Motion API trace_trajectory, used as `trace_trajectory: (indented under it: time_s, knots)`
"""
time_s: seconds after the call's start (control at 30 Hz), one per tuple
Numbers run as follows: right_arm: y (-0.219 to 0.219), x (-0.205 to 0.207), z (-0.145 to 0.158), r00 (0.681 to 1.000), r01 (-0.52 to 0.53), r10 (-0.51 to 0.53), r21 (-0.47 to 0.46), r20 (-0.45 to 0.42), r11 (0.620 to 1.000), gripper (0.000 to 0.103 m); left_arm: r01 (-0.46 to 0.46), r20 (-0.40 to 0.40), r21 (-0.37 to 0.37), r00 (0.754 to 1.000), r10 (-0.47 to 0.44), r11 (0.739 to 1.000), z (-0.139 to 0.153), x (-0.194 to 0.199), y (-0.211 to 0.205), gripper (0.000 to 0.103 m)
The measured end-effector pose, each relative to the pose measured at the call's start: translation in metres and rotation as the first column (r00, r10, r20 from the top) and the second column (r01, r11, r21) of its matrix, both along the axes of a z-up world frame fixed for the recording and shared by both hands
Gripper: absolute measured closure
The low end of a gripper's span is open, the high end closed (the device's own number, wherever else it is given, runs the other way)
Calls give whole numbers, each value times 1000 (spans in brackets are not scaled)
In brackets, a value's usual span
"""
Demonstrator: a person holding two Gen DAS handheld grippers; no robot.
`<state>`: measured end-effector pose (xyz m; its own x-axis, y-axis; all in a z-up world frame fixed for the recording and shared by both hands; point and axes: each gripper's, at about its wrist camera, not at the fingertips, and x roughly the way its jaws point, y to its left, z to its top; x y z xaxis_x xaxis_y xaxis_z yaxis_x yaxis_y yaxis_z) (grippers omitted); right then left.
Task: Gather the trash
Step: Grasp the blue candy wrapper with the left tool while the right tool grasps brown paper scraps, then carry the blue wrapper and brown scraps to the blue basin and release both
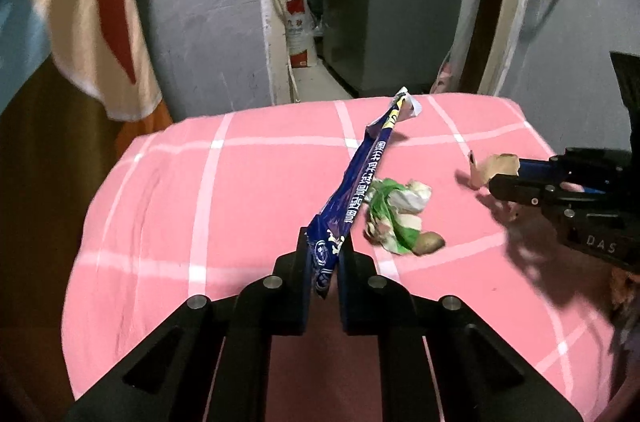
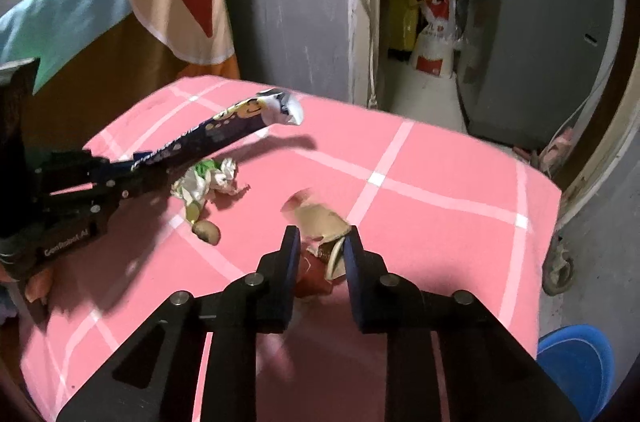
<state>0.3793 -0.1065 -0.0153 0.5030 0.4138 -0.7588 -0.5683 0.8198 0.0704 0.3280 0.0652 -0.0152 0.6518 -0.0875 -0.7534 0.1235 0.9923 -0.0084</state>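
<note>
My left gripper [image 1: 325, 254] is shut on the near end of a long blue snack wrapper [image 1: 360, 178], which sticks up and away over the pink checked bed [image 1: 200, 182]. The same wrapper [image 2: 224, 132] and left gripper [image 2: 132, 178] show at the left of the right wrist view. My right gripper [image 2: 320, 242] is shut on a crumpled tan and red paper wrapper [image 2: 320, 222]; in the left wrist view that wrapper [image 1: 496, 166] pokes out of the right gripper [image 1: 494, 184]. A crumpled green and white wrapper [image 1: 394, 210] and a small brown lump [image 1: 430, 242] lie on the bed between the grippers.
A striped towel [image 1: 96, 34] hangs over a wooden board at the left. Past the bed's far edge are a grey appliance [image 1: 392, 2] and a white and red sack [image 1: 298, 30]. A blue bin [image 2: 576, 370] stands on the floor by the bed's right corner.
</note>
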Motion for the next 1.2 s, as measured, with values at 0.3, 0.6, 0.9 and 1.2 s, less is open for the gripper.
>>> trace_trajectory:
  time_s: [0.3,0.6,0.9,1.2]
  knots:
    - [-12,-29,13,991,18,-21,21,129,1000,92,-17,78,-86,997,24,996,31,-34,-13,96]
    - [-48,-79,35,952,65,-96,113,290,991,93,23,188,-195,982,14,981,53,-65,-47,96]
    - [-106,-140,84,819,118,-275,322,504,939,93,99,337,-261,942,-6,960,86,-86,-92,96]
    - [-173,-170,100,689,253,-479,438,545,863,93,217,411,-250,906,-100,944,103,-90,-159,96]
